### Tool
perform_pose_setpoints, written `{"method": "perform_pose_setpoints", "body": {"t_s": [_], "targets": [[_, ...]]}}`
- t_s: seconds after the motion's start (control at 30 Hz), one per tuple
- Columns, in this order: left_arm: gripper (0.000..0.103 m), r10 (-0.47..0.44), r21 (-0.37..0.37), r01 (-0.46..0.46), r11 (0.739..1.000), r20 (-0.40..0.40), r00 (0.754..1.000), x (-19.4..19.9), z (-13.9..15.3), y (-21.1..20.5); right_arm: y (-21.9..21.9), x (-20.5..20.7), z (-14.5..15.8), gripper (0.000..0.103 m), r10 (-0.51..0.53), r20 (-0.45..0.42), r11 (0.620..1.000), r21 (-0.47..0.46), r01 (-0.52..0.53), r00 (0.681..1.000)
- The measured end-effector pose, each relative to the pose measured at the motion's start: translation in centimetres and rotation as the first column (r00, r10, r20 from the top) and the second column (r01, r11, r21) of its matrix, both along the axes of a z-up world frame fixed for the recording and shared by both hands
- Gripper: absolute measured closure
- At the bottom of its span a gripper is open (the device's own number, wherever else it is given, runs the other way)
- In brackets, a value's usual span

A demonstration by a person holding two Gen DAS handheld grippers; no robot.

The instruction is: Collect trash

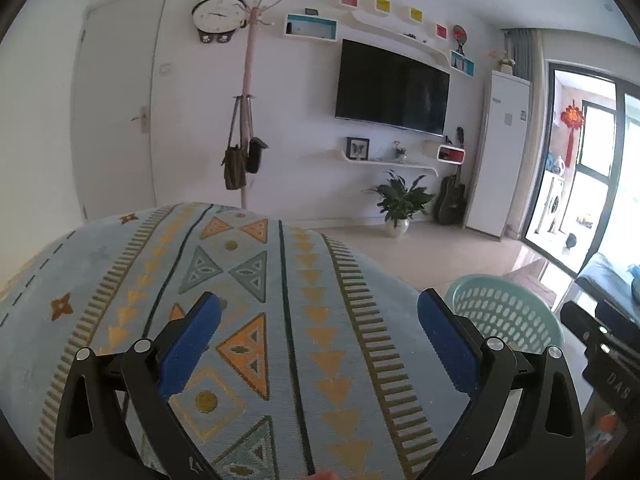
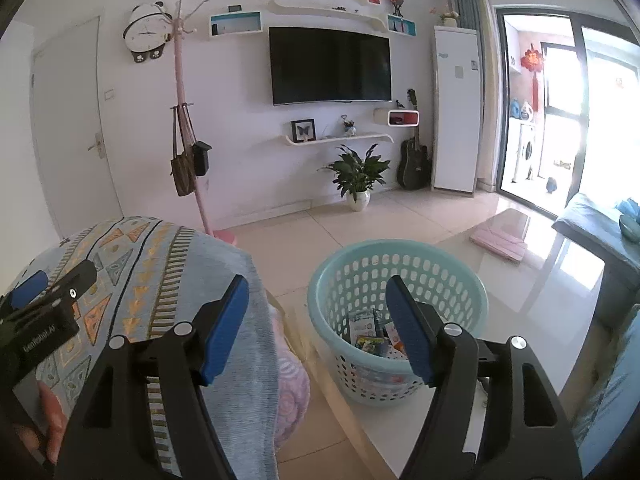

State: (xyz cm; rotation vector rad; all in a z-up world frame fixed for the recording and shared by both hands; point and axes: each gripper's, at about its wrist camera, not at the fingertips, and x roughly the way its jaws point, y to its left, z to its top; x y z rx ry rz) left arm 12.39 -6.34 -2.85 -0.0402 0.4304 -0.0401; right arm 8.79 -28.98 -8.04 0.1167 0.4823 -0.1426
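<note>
The left gripper [image 1: 319,330] is released, its two blue pads [image 1: 191,344] spread wide with nothing between them, and it hangs over one patterned blue cloth [image 1: 256,320] that drapes a rounded piece of furniture. The right gripper [image 2: 318,328] is likewise released and empty, its two blue-faced fingers [image 2: 224,328] parted, pointing toward the one pale green basket [image 2: 448,280]. In the right wrist view the left gripper shows at the left edge above the same cloth, with part of the person's hand [image 2: 52,416] on its handle.

The basket stands on a glossy white worktop [image 2: 520,280], just beside the cloth-covered furniture. The trash [image 2: 370,334] lies at the bottom of the basket: several printed packets and wrappers, too jumbled to count exactly. One pink flat item [image 2: 500,242] lies farther along the worktop, well apart from the basket.

Beyond, on the far wall, hang one black television [image 2: 330,66] and one round clock [image 2: 146,34]; four small coloured boxes sit in a row above the television. One pink coat stand [image 2: 182,92] carries two bags. One potted plant [image 2: 356,174] and one dark guitar [image 2: 414,160] stand on the tiled floor [image 2: 360,224]
</note>
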Motion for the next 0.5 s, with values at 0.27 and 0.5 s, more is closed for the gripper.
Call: {"method": "perform_pose_setpoints", "body": {"t_s": [0.27, 0.5], "targets": [[0.008, -0.020, -0.014, 0.020, 1.000, -0.016, 1.000, -0.03, -0.51, 0.15, -0.08, 0.33, -0.79, 0.036, -0.002, -0.016, 1.000, 0.021, 0.002, 1.000], [0.008, -0.035, -0.021, 0.035, 0.999, -0.013, 0.999, -0.03, -0.69, 0.08, 0.26, 0.87, -0.89, 0.036, 0.023, -0.030, 1.000, 0.005, -0.023, 0.999]]}}
